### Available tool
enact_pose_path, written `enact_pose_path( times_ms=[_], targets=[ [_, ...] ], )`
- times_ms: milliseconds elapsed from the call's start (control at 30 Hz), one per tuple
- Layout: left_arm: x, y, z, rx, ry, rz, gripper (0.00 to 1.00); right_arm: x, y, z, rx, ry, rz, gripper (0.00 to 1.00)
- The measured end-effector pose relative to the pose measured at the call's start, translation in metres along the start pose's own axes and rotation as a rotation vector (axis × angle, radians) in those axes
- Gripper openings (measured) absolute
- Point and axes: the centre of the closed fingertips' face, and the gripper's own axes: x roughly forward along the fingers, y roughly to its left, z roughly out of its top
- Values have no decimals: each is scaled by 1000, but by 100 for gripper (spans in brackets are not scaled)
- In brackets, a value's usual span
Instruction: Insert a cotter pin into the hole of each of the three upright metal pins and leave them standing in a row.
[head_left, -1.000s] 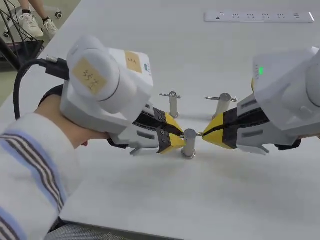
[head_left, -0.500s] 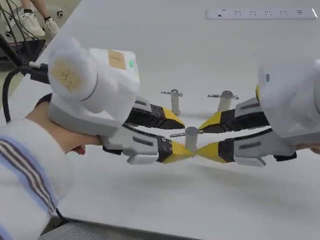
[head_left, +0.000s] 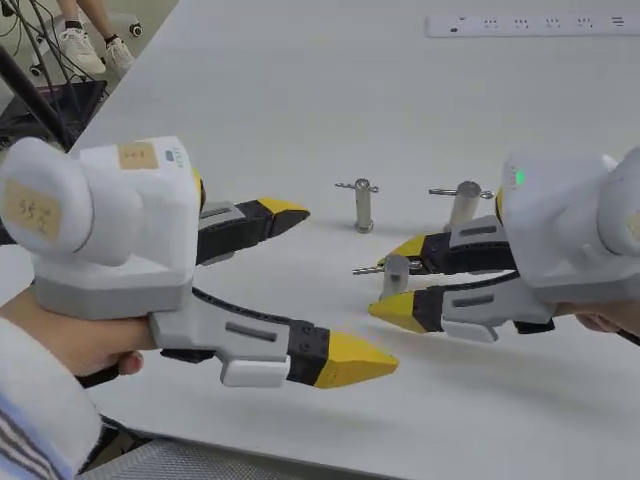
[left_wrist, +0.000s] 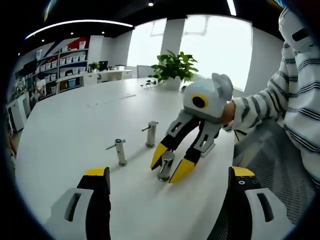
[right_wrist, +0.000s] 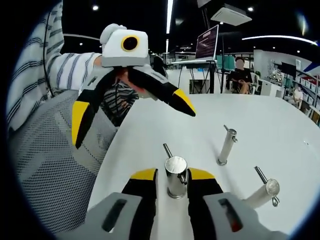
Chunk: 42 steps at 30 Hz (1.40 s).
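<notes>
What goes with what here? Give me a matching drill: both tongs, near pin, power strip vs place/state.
Column 1
1. left tongs
2. right tongs
3. near metal pin
4. power strip

Column 2
a. lies at the far side of the table
b. jaws spread wide, nothing between them
c. jaws on either side of the near metal pin
d. stands upright with a cotter pin through its top

Pairs: 1-b, 2-c, 3-d, 4-a
</notes>
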Motion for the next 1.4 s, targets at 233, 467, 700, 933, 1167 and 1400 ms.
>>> enact_pose_path(
  times_ms=[233,467,700,933,1167,1400],
  targets=[
    [-4,-5,5,-45,-48,1,99,0,-2,-2,11,-5,-12,12],
    [-3,-7,8,-55,-64,3,99,-1,3,0,-53,-4,-2,9],
    [-3,-5,9,-64,-75,14,99,-16,13,4,-54,-39,21,8],
    [-5,-1,6,-71,-63,39,99,-58,4,4,-10,-72,-36,8],
    [-4,0,1,-87,-49,43,99,-99,-35,-15,31,-64,-147,8],
    [-4,-1,3,-113,-69,39,97,-119,-62,-25,42,-53,-220,8]
  ],
)
